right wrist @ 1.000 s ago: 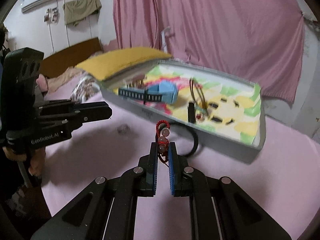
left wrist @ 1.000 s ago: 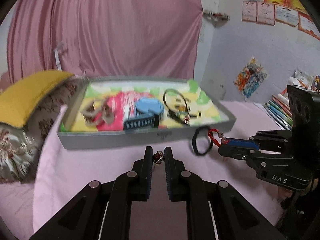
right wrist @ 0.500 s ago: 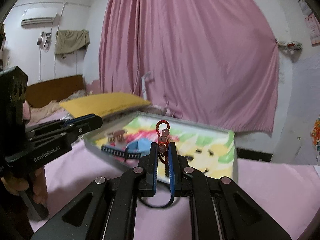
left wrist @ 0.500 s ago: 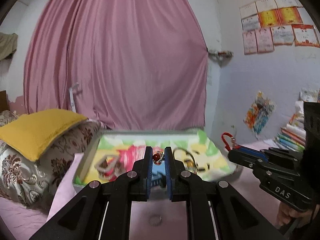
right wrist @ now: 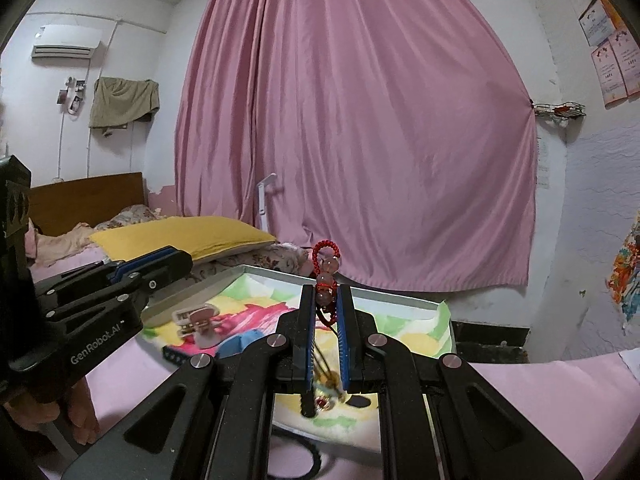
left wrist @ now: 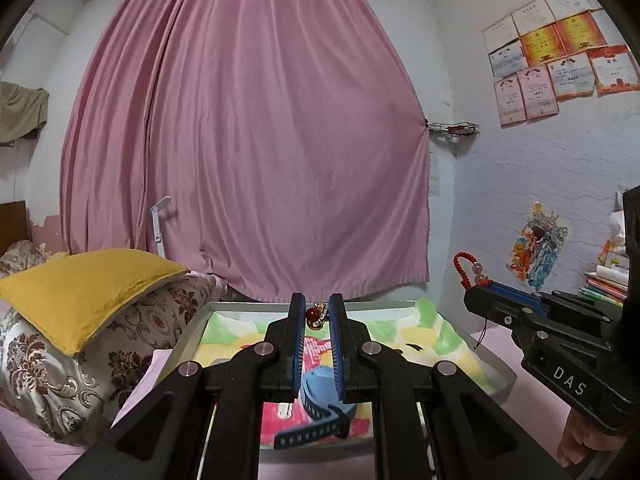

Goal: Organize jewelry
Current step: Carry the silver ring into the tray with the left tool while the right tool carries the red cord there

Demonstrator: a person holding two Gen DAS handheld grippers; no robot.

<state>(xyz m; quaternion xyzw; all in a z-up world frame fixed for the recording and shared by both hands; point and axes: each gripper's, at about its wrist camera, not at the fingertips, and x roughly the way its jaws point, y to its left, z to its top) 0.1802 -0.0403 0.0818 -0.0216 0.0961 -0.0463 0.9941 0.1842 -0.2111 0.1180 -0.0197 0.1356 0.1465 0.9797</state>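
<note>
My left gripper [left wrist: 317, 316] is shut on a small red-stone ring [left wrist: 315, 315], held above the grey tray [left wrist: 188, 334] with its colourful liner. My right gripper [right wrist: 325, 296] is shut on a red cord bracelet with pink beads [right wrist: 327, 268], also raised over the tray [right wrist: 400, 296]. The bracelet also shows in the left wrist view [left wrist: 464, 266], sticking up from the right gripper [left wrist: 476, 292]. In the tray lie a blue watch band [left wrist: 316, 404], a hair clip [right wrist: 198, 322] and a dark bangle [right wrist: 326, 376].
A yellow pillow [left wrist: 80, 284] on a floral cushion [left wrist: 100, 356] lies left of the tray on the pink bedsheet [right wrist: 560, 392]. A black hair tie [right wrist: 304, 456] lies on the sheet under my right gripper. A pink curtain [left wrist: 248, 140] hangs behind. Books [left wrist: 604, 284] are stacked at the right.
Both grippers have lifted from the bedsheet with their items and now sit higher, over the tray's near edge. The views have tilted up toward the curtain.
</note>
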